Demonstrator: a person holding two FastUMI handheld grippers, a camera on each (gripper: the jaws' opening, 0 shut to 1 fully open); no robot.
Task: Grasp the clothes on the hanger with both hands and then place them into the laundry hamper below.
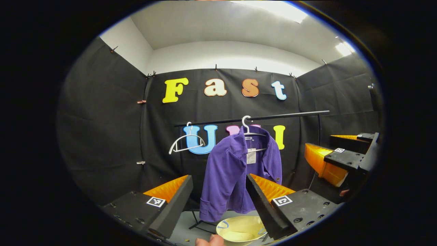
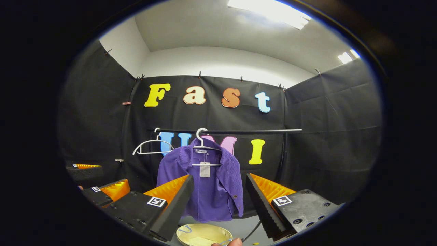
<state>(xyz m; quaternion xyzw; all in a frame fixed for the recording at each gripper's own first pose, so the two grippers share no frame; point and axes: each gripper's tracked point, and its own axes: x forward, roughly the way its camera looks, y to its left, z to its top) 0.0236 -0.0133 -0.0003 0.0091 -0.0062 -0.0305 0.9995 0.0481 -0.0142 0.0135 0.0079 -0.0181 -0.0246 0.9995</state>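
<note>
A purple shirt (image 1: 235, 171) hangs on a white hanger (image 1: 246, 124) from a black rail (image 1: 273, 117), with a paper tag at its collar. Below it on the floor stands a pale yellow hamper (image 1: 239, 229). My left gripper (image 1: 218, 184) is open, well short of the shirt, which shows between its fingers. In the right gripper view the shirt (image 2: 208, 184) hangs on the same rail (image 2: 252, 131) above the hamper (image 2: 204, 235). My right gripper (image 2: 218, 184) is open too, apart from the cloth. The right gripper (image 1: 336, 159) appears at the right of the left gripper view, the left gripper (image 2: 99, 186) at the lower left of the right gripper view.
A second, bare white hanger (image 1: 186, 143) hangs left of the shirt on the rail. The rack's black upright (image 1: 319, 133) stands at the right, with its foot (image 1: 201, 222) on the grey floor. Black cloth walls close in behind and on both sides. A fingertip (image 1: 209, 241) shows at the bottom edge.
</note>
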